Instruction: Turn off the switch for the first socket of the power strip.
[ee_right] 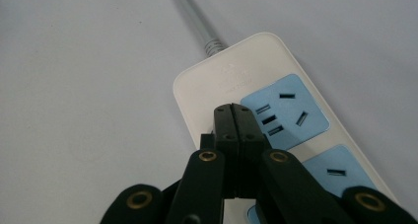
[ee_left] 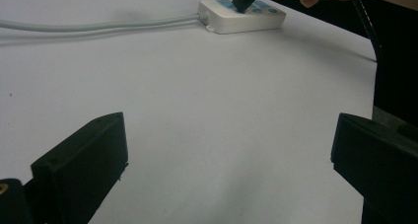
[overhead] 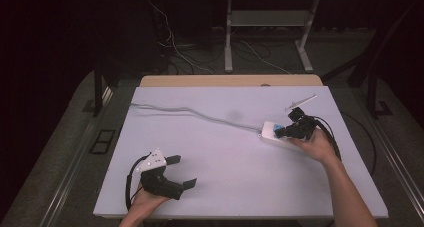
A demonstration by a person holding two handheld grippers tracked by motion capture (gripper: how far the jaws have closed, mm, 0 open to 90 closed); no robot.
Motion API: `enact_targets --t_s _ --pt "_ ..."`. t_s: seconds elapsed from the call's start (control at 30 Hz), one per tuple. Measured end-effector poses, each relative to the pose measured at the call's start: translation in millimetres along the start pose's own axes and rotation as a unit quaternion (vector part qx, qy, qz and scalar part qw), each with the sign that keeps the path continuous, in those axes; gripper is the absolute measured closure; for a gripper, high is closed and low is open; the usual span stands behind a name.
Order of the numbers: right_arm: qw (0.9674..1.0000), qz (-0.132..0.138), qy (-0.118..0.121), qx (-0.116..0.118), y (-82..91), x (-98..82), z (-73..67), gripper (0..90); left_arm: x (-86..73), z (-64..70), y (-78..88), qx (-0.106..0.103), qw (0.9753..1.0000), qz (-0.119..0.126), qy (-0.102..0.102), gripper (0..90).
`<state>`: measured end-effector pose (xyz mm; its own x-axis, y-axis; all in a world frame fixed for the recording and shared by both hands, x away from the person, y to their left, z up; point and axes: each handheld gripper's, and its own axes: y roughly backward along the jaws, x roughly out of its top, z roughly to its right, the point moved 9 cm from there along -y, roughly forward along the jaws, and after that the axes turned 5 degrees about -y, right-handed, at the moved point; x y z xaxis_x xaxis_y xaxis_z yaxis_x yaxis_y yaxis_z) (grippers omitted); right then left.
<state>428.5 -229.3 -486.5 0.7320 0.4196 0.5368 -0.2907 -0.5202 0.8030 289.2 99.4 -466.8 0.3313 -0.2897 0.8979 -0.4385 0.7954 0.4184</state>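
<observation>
A white power strip [overhead: 274, 133] with blue socket faces lies at the right of the pale table [overhead: 220, 152]; its grey cable [overhead: 200, 114] runs off to the back left. My right gripper [overhead: 280, 132] is shut, its tips down on the strip's top. In the right gripper view the two closed jaws [ee_right: 235, 116] rest on the white casing just left of the blue socket [ee_right: 285, 109]; nothing is between them. The strip [ee_left: 241, 16] also appears far off in the left gripper view. My left gripper [overhead: 181, 172] rests open near the front left edge with nothing between its jaws.
A thin light rod [overhead: 301, 103] lies on the table behind the strip. The right gripper's black cable [overhead: 332, 137] loops by the wrist. Beyond the table's far edge stand desk legs [overhead: 228, 37] and loose wires on the dark floor.
</observation>
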Motion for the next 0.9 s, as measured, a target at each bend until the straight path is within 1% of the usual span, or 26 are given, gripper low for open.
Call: enact_targets --t_s 0.1,0.17,0.23,0.4,0.43,0.47,0.5,0.57,0.7,0.9 --pt "1.0 -0.001 0.002 0.0 0.0 0.3 -0.1 90.0 -0.1 -0.3 0.4 0.0 1.0 0.001 0.001 0.0" --pt "0.9999 -0.007 0.008 -0.002 0.4 0.1 -0.9 90.0 0.1 -0.6 0.7 0.001 1.0 0.002 0.001 0.0" --pt "0.9997 -0.013 0.016 -0.01 1.2 -0.4 -0.6 90.0 -0.1 -1.1 0.9 0.001 1.0 0.001 0.001 0.0" --pt "0.9994 -0.024 0.016 -0.018 6.5 -0.5 1.5 90.0 -0.1 -1.3 0.7 0.001 1.0 0.001 0.0 0.0" --pt "0.999 -0.035 0.02 -0.02 6.1 -2.2 1.6 90.0 -0.2 -1.3 0.7 0.001 1.0 0.001 0.0 0.0" --pt "0.9989 -0.037 0.021 -0.017 6.7 -2.0 0.6 90.0 -0.2 -1.4 0.8 0.001 1.0 0.001 0.0 0.0" --pt "0.9993 -0.03 0.02 -0.01 7.7 0.2 -1.9 90.0 -0.1 -1.6 0.9 0.001 1.0 0.002 0.001 0.0" --pt "0.9994 -0.028 0.02 -0.009 8.0 1.0 -2.5 90.0 -0.2 -1.9 1.1 0.002 1.0 0.001 0.003 0.0" --pt "0.9993 -0.025 0.026 -0.009 11.8 4.9 -4.5 90.0 0.1 -1.7 1.7 0.003 1.0 0.003 0.004 0.0" --pt "0.9994 -0.016 0.028 -0.012 23.8 12.2 -3.9 90.0 0.4 -1.0 1.9 0.002 1.0 0.003 0.003 0.0"
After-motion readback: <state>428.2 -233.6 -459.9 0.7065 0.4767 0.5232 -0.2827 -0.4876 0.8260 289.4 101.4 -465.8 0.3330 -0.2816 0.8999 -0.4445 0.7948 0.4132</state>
